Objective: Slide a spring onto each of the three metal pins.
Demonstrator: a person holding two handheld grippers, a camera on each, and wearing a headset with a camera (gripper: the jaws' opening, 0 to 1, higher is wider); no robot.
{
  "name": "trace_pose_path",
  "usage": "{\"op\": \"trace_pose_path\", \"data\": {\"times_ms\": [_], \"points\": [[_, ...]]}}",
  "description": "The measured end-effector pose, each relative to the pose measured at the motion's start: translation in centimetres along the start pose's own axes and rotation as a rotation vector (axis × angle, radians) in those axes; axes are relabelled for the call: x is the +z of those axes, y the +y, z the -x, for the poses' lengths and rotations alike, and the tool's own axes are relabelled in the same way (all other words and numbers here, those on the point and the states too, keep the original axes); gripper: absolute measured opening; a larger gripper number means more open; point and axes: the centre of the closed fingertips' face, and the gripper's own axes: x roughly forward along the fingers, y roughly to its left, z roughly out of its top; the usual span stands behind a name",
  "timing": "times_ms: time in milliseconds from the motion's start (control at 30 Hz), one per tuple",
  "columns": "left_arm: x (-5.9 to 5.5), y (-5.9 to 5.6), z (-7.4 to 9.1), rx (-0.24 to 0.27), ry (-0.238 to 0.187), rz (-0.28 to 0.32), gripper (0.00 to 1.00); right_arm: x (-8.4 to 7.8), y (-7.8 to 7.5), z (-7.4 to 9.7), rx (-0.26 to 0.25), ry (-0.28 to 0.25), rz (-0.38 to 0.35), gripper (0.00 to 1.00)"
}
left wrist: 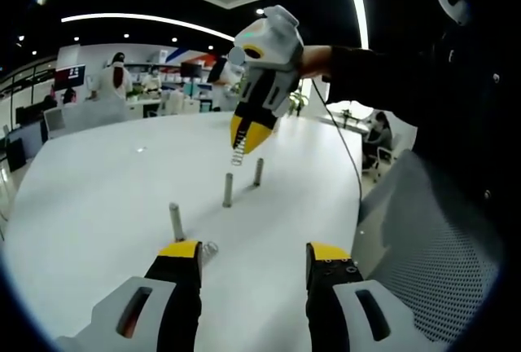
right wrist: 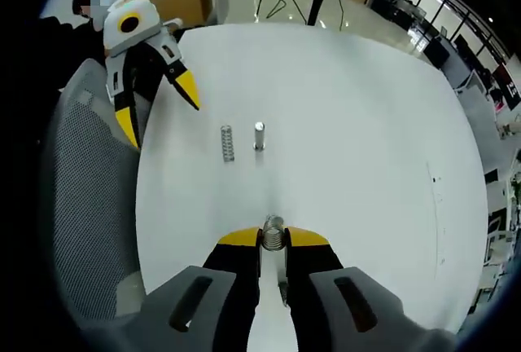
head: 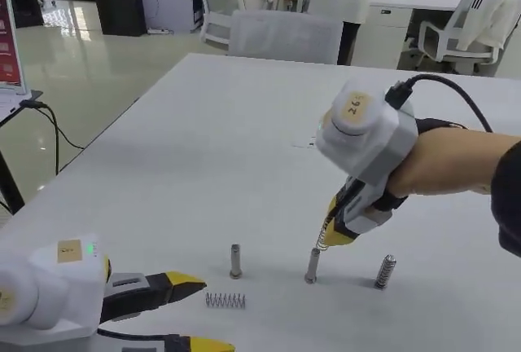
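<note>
Three metal pins stand in a row on the white table [head: 203,148]: a bare left pin [head: 235,260], a bare middle pin [head: 313,265], and a right pin [head: 385,271] wearing a spring. My right gripper [head: 330,238] is shut on a spring [head: 322,240], tilted just above the middle pin's top. The right gripper view looks down on that spring [right wrist: 274,234] between the yellow jaw tips, with the left pin [right wrist: 259,136] beyond. A loose spring [head: 225,300] lies flat in front of the left pin. My left gripper [head: 199,313] is open beside it, holding nothing.
A mesh-backed chair [right wrist: 89,205] stands at the table's near edge. Office chairs [head: 285,36], desks and people stand beyond the far edge. A cable [head: 49,124] hangs at the left, off the table.
</note>
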Motion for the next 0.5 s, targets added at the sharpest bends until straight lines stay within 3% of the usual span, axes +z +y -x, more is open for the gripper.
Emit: {"op": "trace_pose_path", "data": {"times_ms": [500], "points": [[-0.1,0.0,0.0,0.005,0.004,0.005,0.45,-0.8,-0.3,-1.6,0.017,0.035,-0.003,0.08]]}}
